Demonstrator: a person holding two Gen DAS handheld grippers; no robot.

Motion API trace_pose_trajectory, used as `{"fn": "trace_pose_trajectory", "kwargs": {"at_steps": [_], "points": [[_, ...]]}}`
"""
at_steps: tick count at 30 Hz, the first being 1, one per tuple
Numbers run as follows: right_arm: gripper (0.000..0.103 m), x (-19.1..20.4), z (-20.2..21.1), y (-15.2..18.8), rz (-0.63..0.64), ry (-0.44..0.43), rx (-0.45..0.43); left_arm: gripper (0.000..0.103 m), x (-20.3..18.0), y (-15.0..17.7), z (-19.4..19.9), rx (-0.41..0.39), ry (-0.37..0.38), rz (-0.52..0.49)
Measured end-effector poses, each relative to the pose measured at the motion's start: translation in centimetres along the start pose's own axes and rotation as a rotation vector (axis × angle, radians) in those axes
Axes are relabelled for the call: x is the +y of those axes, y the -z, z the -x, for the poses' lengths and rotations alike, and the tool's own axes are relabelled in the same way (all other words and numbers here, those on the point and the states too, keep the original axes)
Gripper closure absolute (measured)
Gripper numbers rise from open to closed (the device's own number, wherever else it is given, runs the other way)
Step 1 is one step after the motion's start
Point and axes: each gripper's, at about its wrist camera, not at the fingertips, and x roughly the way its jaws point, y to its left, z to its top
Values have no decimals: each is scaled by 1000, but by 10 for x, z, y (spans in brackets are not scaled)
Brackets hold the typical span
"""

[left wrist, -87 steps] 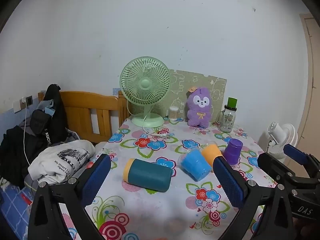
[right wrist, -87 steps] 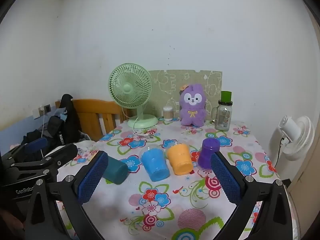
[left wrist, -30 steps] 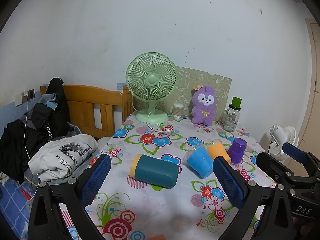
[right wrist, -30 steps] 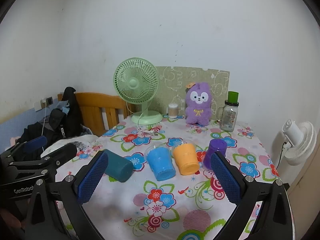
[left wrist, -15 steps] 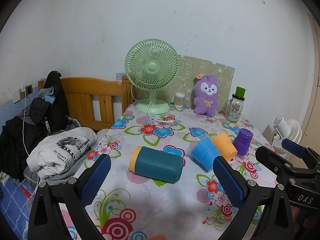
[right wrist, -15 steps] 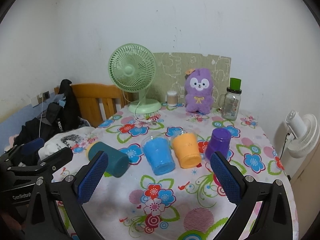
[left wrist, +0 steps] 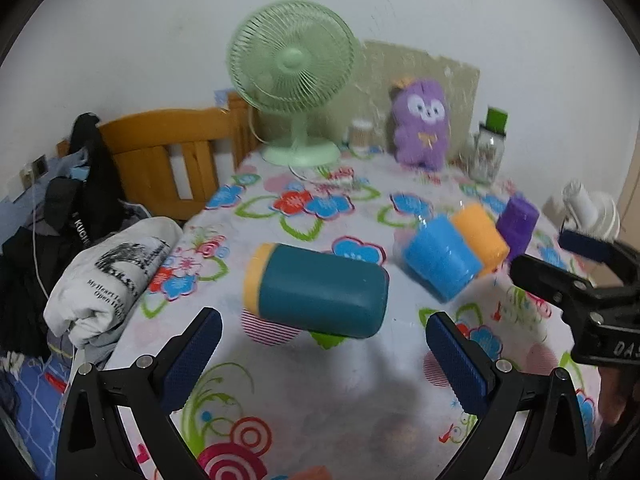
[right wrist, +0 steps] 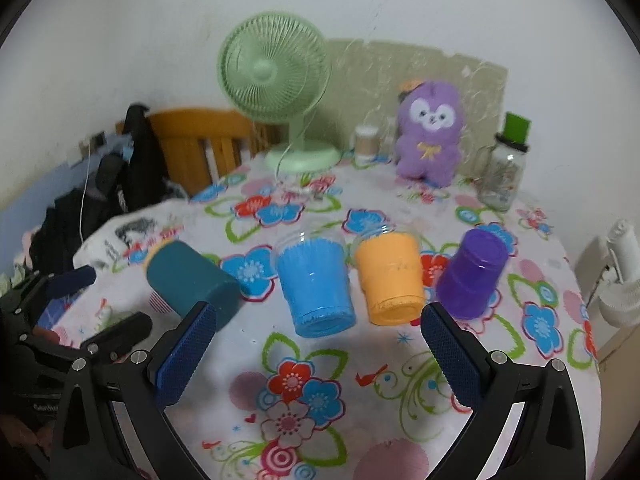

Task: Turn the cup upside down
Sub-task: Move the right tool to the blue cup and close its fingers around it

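A teal cup with a yellow rim (left wrist: 316, 290) lies on its side on the flowered table, also in the right wrist view (right wrist: 188, 280). A blue cup (right wrist: 316, 284), an orange cup (right wrist: 390, 278) and a purple cup (right wrist: 472, 274) stand in a row to its right; they also show in the left wrist view, blue (left wrist: 440, 260), orange (left wrist: 480, 236), purple (left wrist: 518, 220). My left gripper (left wrist: 320, 360) is open just in front of the teal cup. My right gripper (right wrist: 316, 358) is open in front of the blue and orange cups. Both are empty.
A green fan (right wrist: 276, 80), a purple plush toy (right wrist: 430, 136), a glass jar with a green lid (right wrist: 504, 172) and a small white pot (right wrist: 366, 144) stand at the table's back. A wooden bed frame (left wrist: 168, 156) with clothes (left wrist: 108, 276) is left; a white fan (right wrist: 620, 280) is right.
Both grippers have moved forward and lower toward the cups, which now look larger. The left gripper has closed in on the teal cup. Nothing on the table has moved.
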Motion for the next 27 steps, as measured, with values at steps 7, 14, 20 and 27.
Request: {"fn": "trace_pose_trajectory", "kwargs": {"at_steps": [7,14,20,27], "points": [[0,1,-37,-5,51,-41,71,0,-19,-6,-26,35,-17,-87],[0,-5,-64,-7,42,-77,117,0,-24,-12,-48,63,-59,-130],[14,-8,-86,-10,58,-115,173,0,-36,-16,-65,82,-91,-189],[38,-4,-110,-4,97,-119,286,0,-42,-14,-68,74,-125,-218]]}}
